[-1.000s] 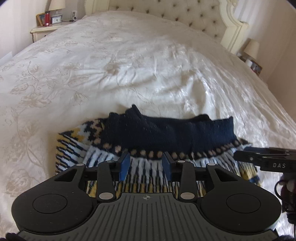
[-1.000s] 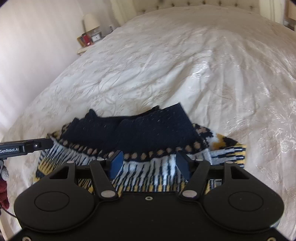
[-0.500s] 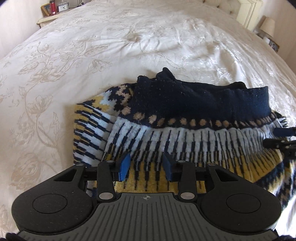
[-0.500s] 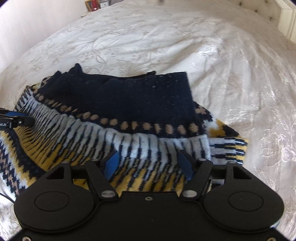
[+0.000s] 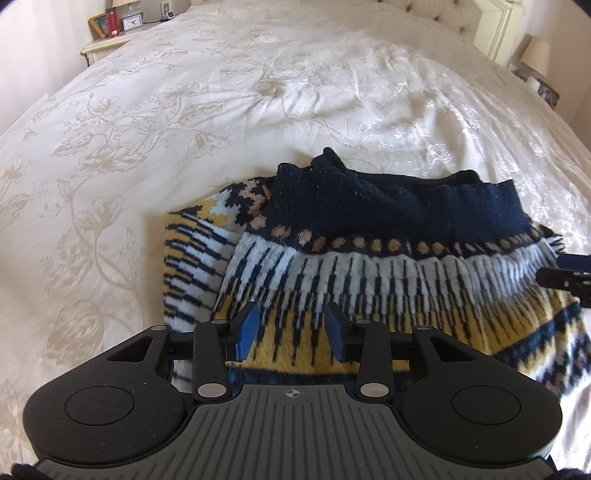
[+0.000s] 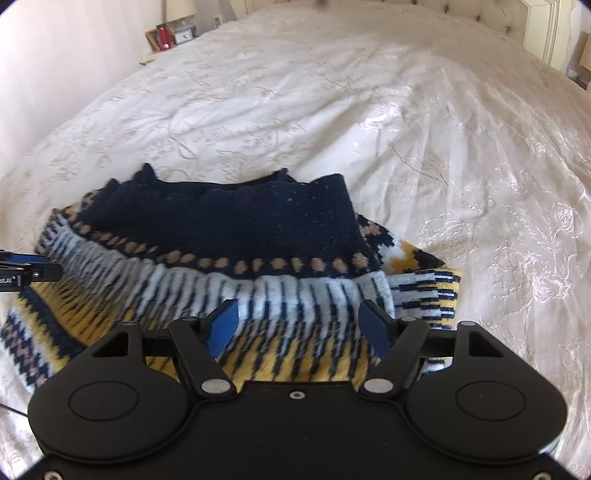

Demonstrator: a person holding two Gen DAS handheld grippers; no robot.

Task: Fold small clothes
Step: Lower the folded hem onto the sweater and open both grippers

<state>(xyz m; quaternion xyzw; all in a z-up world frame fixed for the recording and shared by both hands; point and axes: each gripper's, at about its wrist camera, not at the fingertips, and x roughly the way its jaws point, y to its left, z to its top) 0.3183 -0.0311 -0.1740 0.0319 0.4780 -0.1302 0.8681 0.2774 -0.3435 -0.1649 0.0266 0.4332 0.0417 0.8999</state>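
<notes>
Cream brocade bedspread [image 5: 155, 122] covers a wide bed that fills both views, with a nightstand [image 5: 105, 46] holding a small clock and a framed picture at the far left corner and a tufted headboard [image 5: 436, 9] behind. On the near part of the bed lies the task's garment, a patterned knit sweater [image 5: 369, 266] in navy, white, mustard and tan, already doubled over so that its navy band sits on top toward the far edge, while a patterned layer sticks out underneath at the left. Over its left portion hovers the left gripper [image 5: 291, 328], its blue fingers [image 5: 247, 328] partly apart with nothing pinched between them, only the yellow-and-navy knit showing below. Further right, the right gripper [image 6: 299, 326] hangs above the other half of the sweater; its fingers [image 6: 223, 325] have just been opening and stand wide, with no cloth caught between them. Judging from the stacked layers, at least one fold is made, but the bundle looks loose and uneven, so a further fold or some tidying probably remains.
</notes>
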